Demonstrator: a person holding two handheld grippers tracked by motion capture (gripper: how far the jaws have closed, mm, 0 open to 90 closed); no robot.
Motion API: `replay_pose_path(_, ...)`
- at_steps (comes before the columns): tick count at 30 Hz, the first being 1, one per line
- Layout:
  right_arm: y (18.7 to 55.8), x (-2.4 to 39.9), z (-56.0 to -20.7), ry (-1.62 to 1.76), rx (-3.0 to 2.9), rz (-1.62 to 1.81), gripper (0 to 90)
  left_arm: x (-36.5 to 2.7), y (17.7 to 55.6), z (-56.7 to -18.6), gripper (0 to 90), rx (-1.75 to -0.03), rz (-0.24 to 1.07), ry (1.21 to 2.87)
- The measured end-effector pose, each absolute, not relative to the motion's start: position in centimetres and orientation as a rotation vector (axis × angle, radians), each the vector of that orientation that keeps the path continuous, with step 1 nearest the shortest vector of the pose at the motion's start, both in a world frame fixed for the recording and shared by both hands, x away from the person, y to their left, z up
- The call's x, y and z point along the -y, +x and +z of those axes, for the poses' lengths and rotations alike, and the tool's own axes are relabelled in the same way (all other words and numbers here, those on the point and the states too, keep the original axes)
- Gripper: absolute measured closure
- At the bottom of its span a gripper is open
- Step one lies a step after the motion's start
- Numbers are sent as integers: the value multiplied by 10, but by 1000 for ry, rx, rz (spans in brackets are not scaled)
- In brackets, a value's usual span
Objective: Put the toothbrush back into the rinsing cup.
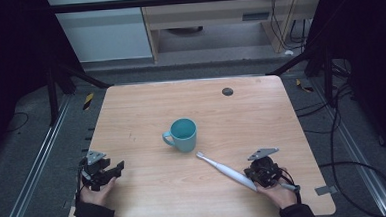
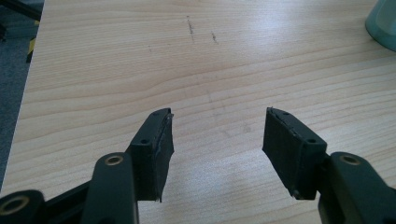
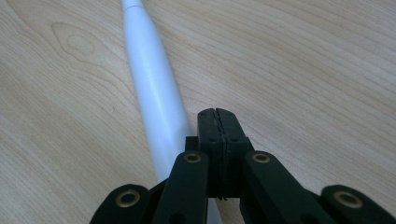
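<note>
Your right gripper (image 3: 215,112): jaws pressed together, empty, just beside white toothbrush (image 3: 154,93) lying on table (image 1: 146,106), head near teal mug (image 1: 183,134); your left gripper (image 2: 217,140): jaws spread, nothing between

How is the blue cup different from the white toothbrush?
The cup is teal, round and stands upright with its mouth open to the top; the toothbrush is white, long and thin, and lies flat. The cup stands apart from both grippers; the toothbrush lies right beside the shut right gripper. Both rest on the wooden table.
</note>
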State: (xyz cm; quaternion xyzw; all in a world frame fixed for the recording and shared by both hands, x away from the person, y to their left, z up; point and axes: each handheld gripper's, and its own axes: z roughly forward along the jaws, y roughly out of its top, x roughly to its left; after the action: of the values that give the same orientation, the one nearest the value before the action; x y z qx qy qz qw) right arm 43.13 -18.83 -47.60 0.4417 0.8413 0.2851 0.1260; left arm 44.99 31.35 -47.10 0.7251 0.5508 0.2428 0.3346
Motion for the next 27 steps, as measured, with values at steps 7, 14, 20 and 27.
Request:
replay_pose_path(7, 431, 189, -476, 1286, -2443, 831, 899, -314, 450, -471, 417, -1437, 634, 1895)
replay_pose_path(14, 436, 192, -469, 1289, -2405, 852, 873, -314, 451, -471, 416, -1438, 631, 1890)
replay_pose_path(20, 442, 191, -455, 1269, -2378, 890, 793, -314, 451, -472, 409, -1436, 627, 1894)
replay_pose_path(27, 448, 183, -431, 1248, -2404, 922, 648, -313, 452, -472, 395, -1426, 621, 1900)
